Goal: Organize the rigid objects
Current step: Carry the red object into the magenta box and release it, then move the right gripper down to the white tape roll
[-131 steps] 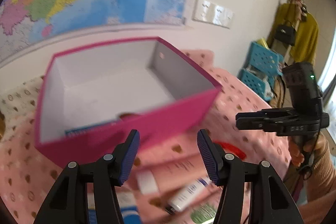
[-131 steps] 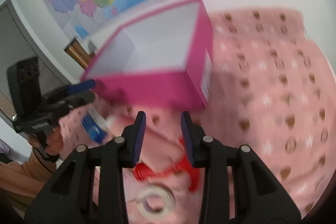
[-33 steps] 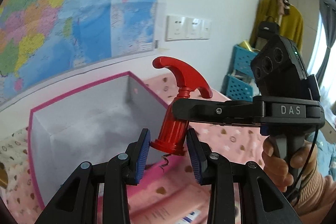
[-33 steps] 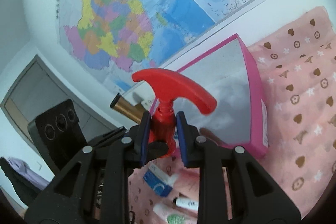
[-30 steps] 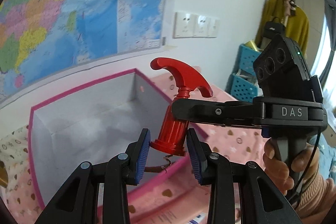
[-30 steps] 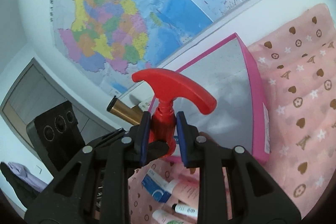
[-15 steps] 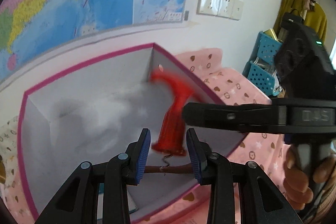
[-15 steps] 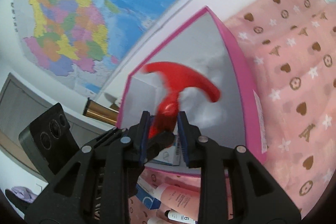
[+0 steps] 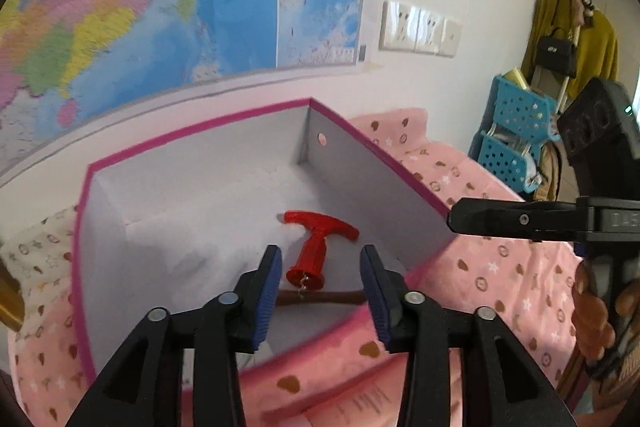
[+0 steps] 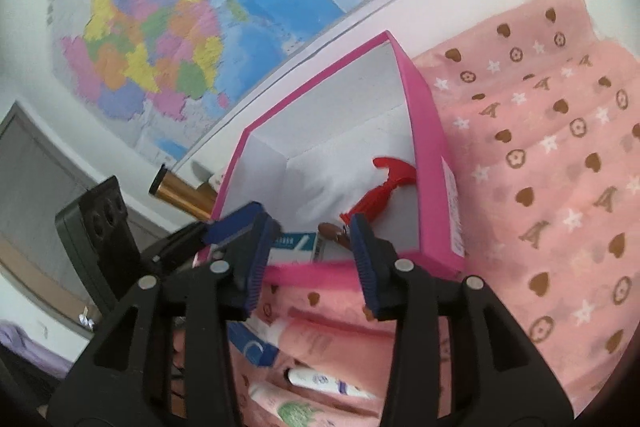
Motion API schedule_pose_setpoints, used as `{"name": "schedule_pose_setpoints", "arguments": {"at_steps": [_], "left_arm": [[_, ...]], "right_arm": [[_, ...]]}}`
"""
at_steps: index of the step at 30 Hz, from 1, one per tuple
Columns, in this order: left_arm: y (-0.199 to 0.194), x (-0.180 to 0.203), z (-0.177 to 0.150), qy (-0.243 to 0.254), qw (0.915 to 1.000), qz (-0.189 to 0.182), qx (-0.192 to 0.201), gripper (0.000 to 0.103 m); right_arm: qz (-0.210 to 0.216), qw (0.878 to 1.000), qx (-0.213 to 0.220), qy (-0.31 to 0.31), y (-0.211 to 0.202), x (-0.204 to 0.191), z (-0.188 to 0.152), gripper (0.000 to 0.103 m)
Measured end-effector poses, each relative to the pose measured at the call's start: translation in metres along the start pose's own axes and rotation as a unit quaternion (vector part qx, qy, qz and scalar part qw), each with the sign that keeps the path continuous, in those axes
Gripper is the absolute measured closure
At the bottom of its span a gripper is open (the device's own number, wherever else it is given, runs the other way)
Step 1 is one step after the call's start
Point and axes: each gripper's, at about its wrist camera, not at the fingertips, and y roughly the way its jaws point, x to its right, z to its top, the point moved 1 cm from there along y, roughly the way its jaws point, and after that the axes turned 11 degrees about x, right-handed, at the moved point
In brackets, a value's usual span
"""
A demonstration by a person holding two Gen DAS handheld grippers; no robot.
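Observation:
A red T-handled corkscrew [image 9: 316, 247] lies on the white floor of the pink box [image 9: 384, 163], near its right wall; it also shows in the right wrist view [image 10: 380, 191]. A brown stick [image 9: 320, 298] lies beside it. My left gripper [image 9: 320, 291] is open and empty above the box's near edge. My right gripper [image 10: 310, 259] is open and empty just outside the pink box [image 10: 432, 155]; it shows from the side in the left wrist view [image 9: 520, 221]. A blue and white carton [image 10: 294, 247] lies inside the box.
Pink patterned cloth [image 10: 560, 187] covers the table. Tubes and a blue package [image 10: 316, 379] lie in front of the box. A gold cylinder [image 10: 180, 195] stands at the left. Blue baskets [image 9: 516, 143] stand at the right. A map hangs on the wall.
My right gripper held the red corkscrew over the box, then opened. The corkscrew dropped and now lies inside the box. Both grippers have opened wider.

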Motion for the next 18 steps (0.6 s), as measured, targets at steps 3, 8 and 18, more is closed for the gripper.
{"name": "schedule_pose_setpoints", "arguments": {"at_steps": [3,8,18], "left_arm": [[-0.021,0.0,-0.003,-0.003,0.9998,0.0,0.018,0.054],[-0.045,-0.004,-0.019,-0.025,0.9994,0.001,0.025,0.053],[-0.052,0.001,-0.07,-0.078,0.9964,-0.029,-0.014,0.053]], "right_arm": [[0.005,1.0,-0.002,-0.024,-0.014,-0.002,-0.008,0.059],[-0.002,0.999,-0.02,-0.041,-0.03,0.006,-0.031,0.059],[-0.048,0.996,-0.074,-0.027,-0.044,0.046,-0.083,0.059]]}}
